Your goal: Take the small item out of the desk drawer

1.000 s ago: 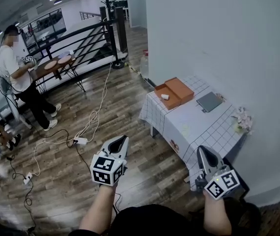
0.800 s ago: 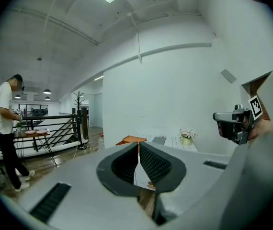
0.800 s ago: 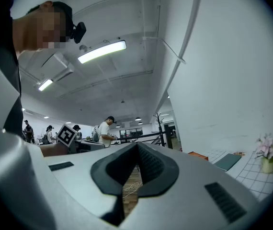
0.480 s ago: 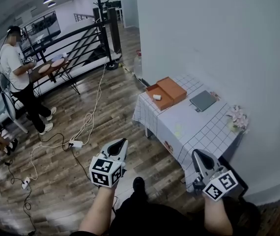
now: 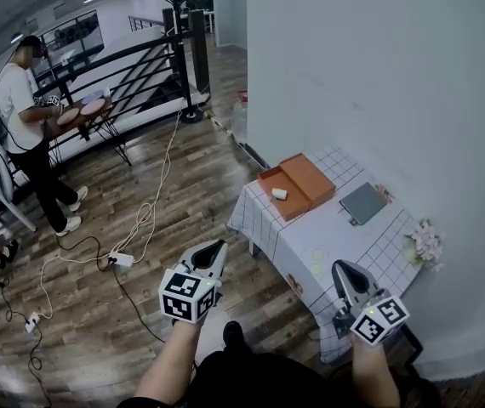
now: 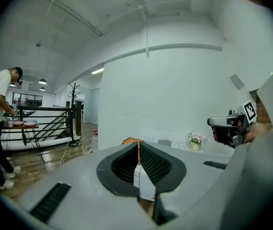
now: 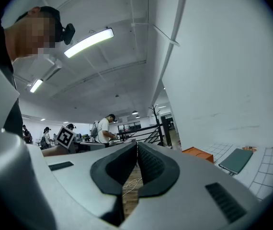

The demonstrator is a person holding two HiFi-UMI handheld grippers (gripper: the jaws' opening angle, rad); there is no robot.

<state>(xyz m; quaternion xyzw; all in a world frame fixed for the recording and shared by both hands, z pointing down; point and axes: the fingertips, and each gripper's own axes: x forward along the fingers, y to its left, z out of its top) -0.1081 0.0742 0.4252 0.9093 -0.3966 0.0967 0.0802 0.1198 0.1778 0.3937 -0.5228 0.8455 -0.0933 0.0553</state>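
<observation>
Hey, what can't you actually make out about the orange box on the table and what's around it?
The small white item in the orange box: too small in the head view to identify.
Box interior: right gripper view shows only its side; in the left gripper view the left tool covers most of it.
The grey flat thing: tablet or notebook, unclear.

One table [image 5: 310,228], one orange drawer [image 5: 309,179], one small item [image 5: 280,194], two tools: left tool [image 5: 219,245], right tool [image 5: 342,265].
</observation>
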